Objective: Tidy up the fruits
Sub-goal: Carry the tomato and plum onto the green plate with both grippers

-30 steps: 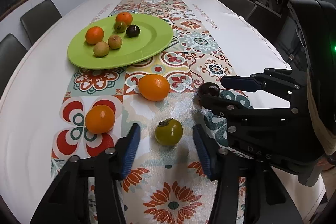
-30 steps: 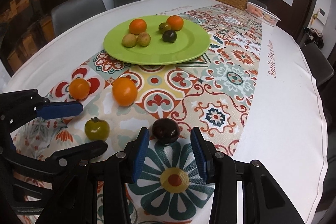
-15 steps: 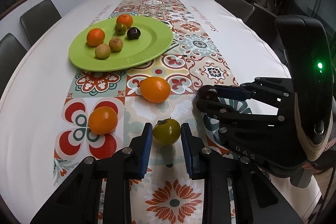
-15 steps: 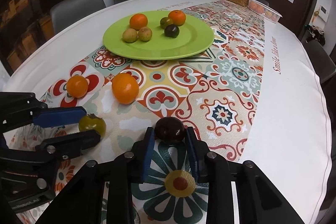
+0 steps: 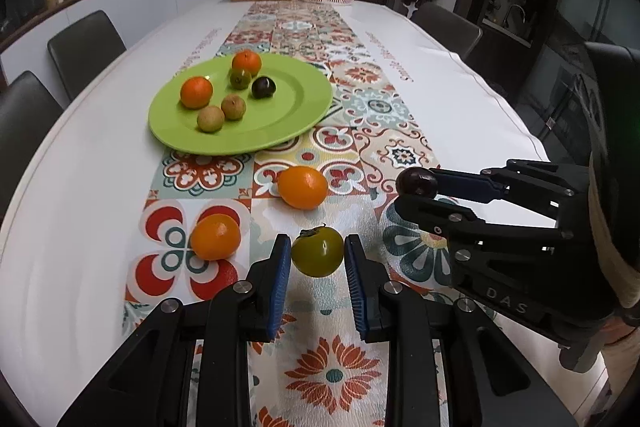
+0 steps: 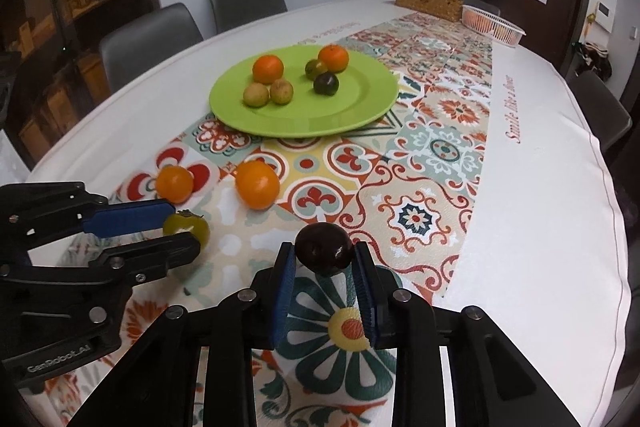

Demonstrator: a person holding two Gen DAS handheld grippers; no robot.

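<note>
The left hand-held gripper [image 5: 318, 259] points steeply down and forward, its blue pads [image 5: 279, 281] pressed on either side of a green fruit [image 5: 317, 251]. Just beside it, the right hand-held gripper [image 6: 325, 257] is angled down the same way, its jaws clamped on a dark fruit [image 6: 324, 249].
</note>
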